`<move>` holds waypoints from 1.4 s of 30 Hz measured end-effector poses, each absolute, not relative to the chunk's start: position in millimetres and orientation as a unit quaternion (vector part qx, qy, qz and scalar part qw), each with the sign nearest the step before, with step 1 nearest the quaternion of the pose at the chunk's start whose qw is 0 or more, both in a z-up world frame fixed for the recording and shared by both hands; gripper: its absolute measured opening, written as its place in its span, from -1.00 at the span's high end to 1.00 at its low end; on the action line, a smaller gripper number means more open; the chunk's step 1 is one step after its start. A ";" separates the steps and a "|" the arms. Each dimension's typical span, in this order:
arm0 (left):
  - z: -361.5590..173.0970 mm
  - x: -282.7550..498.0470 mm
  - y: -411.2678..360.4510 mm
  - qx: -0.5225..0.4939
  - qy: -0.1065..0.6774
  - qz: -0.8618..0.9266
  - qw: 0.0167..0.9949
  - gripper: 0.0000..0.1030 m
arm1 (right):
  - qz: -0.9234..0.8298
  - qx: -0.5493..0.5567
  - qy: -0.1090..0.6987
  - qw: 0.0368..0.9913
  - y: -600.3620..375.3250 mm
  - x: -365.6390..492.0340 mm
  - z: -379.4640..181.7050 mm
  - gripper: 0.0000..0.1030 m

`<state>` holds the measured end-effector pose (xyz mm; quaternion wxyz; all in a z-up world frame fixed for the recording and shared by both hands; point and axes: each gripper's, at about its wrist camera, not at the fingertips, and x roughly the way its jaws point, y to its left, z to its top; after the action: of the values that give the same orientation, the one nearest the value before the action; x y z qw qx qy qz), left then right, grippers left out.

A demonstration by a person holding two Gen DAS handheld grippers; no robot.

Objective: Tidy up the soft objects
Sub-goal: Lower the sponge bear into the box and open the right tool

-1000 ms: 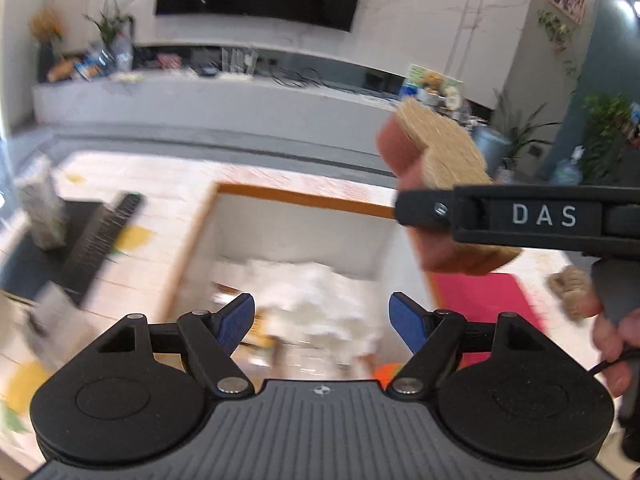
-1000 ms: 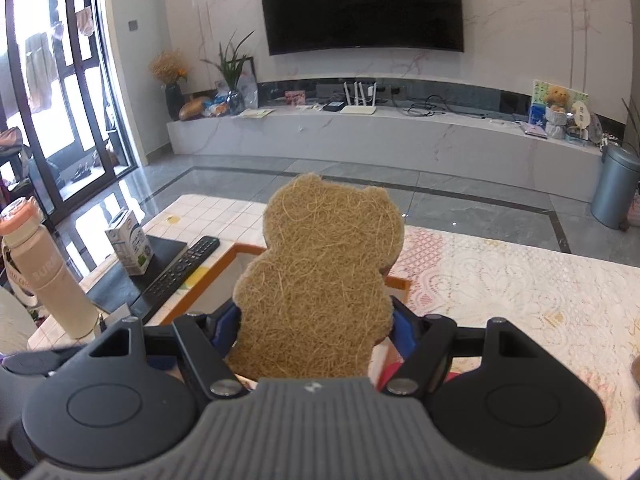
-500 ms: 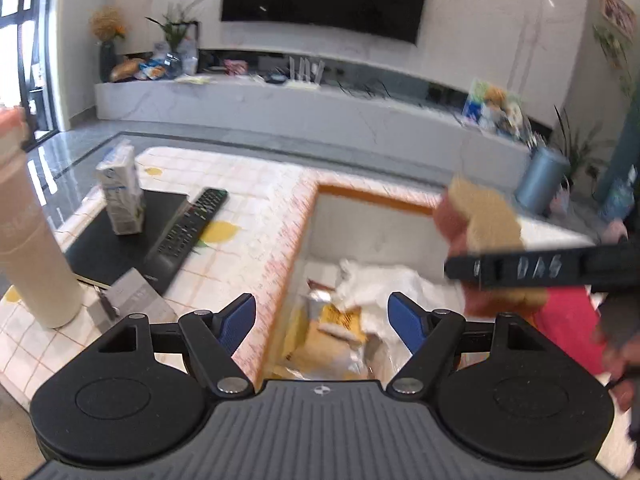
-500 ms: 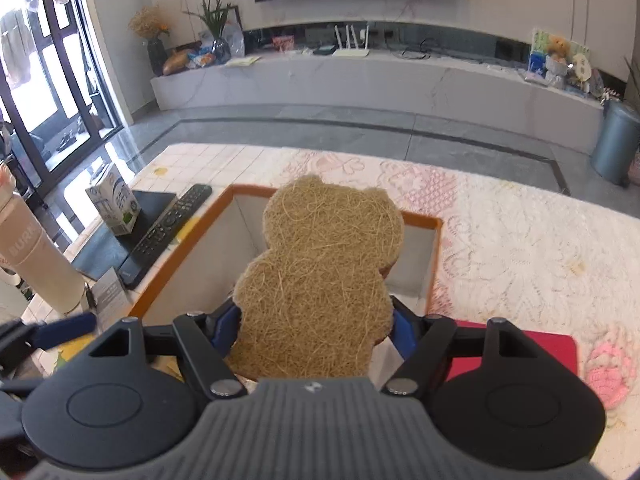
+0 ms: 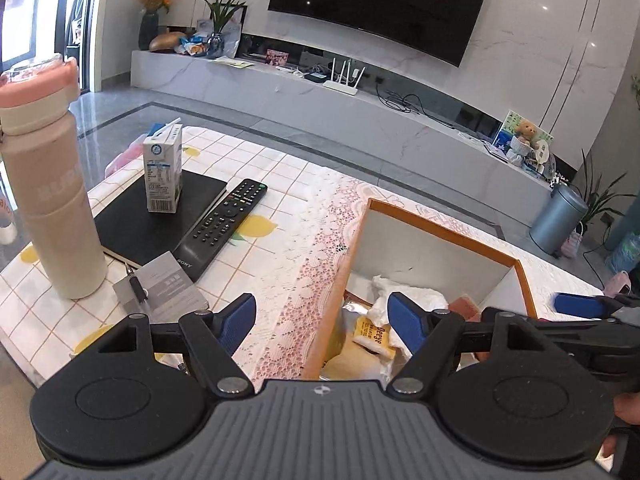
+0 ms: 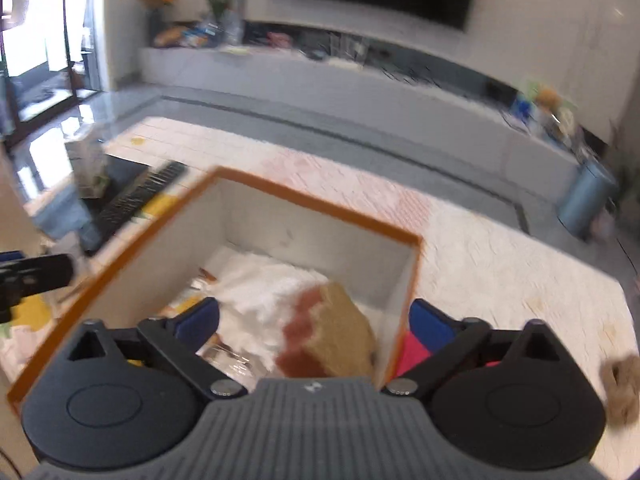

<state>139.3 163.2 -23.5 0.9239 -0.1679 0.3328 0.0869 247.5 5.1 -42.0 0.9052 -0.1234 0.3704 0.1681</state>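
Note:
An orange-rimmed white box (image 6: 308, 200) stands on the table, and shows in the left wrist view (image 5: 440, 226) too. The bear-shaped loofah sponge (image 6: 340, 332), tan with a red-brown back, lies loose inside the box on white crumpled material (image 6: 264, 288). My right gripper (image 6: 314, 322) is open above the box, jaws wide apart, nothing between them. My left gripper (image 5: 322, 320) is open and empty over the box's left rim. The right gripper's blue fingertip (image 5: 576, 305) shows at the right of the left wrist view.
Left of the box are a remote (image 5: 224, 224), a milk carton (image 5: 163, 170) on a black notebook (image 5: 136, 220), a pink bottle (image 5: 48, 184) and a pen on a booklet (image 5: 160, 292). A red cloth (image 6: 414, 350) and a brown fuzzy object (image 6: 622, 384) lie right of the box.
My right gripper opened and the loofah bear dropped into the box. The right view tilted down over the box. The left gripper swung left, showing more of the table.

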 end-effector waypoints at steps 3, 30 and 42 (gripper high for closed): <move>-24.1 138.8 164.7 -0.171 0.333 0.088 0.923 -0.72 | 0.174 -0.160 0.380 0.894 13.5 253.1 -42.0 0.97; -28.2 140.1 158.1 -0.167 0.338 0.087 0.922 -0.72 | 0.165 -0.181 0.451 0.858 19.3 274.8 -96.8 0.80; -8.2 121.6 144.4 -0.132 0.314 0.106 0.934 -0.72 | 0.182 -0.145 0.392 0.890 0.3 240.3 -33.0 0.22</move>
<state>121.6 144.4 -8.2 0.9341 -0.1319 0.3142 0.1064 240.3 0.3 -33.0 0.8900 -0.1448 0.3921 0.1823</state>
